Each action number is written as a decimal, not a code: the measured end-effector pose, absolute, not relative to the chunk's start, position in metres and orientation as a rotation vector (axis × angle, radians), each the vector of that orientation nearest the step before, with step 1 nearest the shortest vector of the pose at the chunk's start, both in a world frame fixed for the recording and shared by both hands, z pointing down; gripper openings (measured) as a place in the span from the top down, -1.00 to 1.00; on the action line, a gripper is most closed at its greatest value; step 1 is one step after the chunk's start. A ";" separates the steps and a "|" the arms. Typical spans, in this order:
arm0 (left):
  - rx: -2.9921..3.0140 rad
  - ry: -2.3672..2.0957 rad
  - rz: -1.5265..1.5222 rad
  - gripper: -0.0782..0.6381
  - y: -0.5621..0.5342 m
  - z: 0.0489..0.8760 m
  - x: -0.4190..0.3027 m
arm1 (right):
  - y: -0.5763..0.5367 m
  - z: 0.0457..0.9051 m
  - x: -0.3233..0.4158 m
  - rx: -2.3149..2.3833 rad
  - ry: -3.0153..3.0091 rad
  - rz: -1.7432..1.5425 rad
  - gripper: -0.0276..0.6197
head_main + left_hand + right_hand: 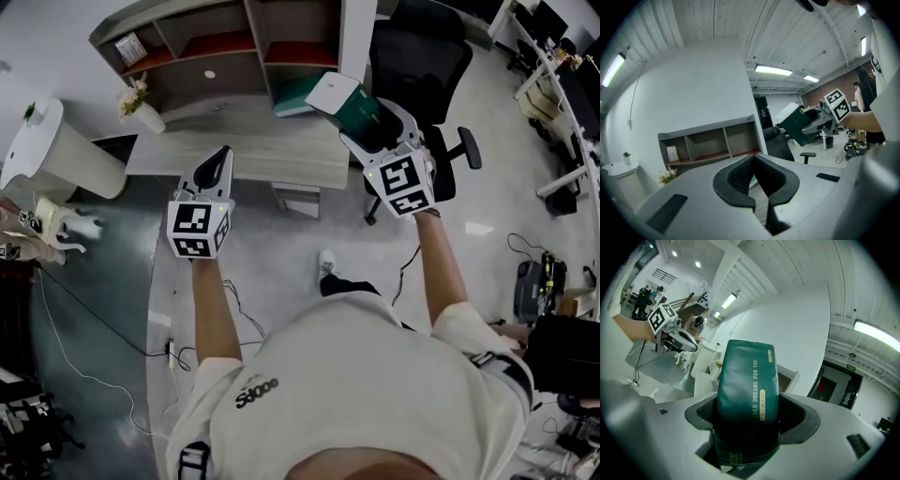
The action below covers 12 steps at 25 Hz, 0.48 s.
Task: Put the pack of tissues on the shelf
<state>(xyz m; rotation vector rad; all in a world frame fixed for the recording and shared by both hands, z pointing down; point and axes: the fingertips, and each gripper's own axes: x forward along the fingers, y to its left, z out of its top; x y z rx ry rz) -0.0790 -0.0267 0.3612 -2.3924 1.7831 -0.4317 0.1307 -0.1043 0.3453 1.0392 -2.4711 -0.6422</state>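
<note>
The right gripper view alone shows the grip up close: the right gripper [749, 417] is clenched on the pack of tissues [747, 390], a dark green pack with pale lettering standing upright between the black pads and filling the middle of the frame. The head view adds the pack's white top face and places it in the upper middle, held in the air over the near right end of the desk [234, 145], below the shelf [202, 42] and not yet in it. The left gripper view catches the pack from the side, at middle right, tilted in the right gripper's hold. That view also shows the left gripper [755, 169] with its jaws drawn together on nothing, which the head view cannot settle. The shelf is grey with open compartments lined red inside; in the head view its upper left compartment holds a small card or box [131, 47] and a small white round thing [209, 73] lies on the level below. A vase of pale flowers [139, 105] stands at the desk's left end, with a white cylinder [58, 152] just left of it. A black office chair [422, 66] stands at upper right on a glossy grey floor [281, 248], and the left gripper view shows white walls and strip lights [773, 70] overhead
</note>
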 end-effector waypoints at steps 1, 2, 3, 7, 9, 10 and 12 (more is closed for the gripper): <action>-2.391 1.788 -0.429 0.73 -0.044 0.359 -0.081 | -0.122 0.343 0.127 1.033 -2.475 -0.645 -0.19; -2.390 1.792 -0.431 0.73 -0.062 0.358 -0.083 | -0.139 0.342 0.123 1.025 -2.480 -0.647 -0.19; -2.389 1.795 -0.434 0.73 -0.078 0.357 -0.085 | -0.155 0.341 0.120 1.017 -2.483 -0.649 -0.19; -2.395 1.801 -0.441 0.73 -0.137 0.354 -0.089 | -0.213 0.338 0.110 0.994 -2.490 -0.654 -0.19; -2.399 1.810 -0.448 0.73 -0.163 0.355 -0.093 | -0.237 0.339 0.103 0.982 -2.501 -0.647 -0.19; -2.401 1.814 -0.453 0.73 -0.174 0.357 -0.095 | -0.248 0.340 0.099 0.972 -2.507 -0.642 -0.19; -2.408 1.815 -0.466 0.73 -0.194 0.360 -0.097 | -0.267 0.347 0.091 0.948 -2.515 -0.630 -0.19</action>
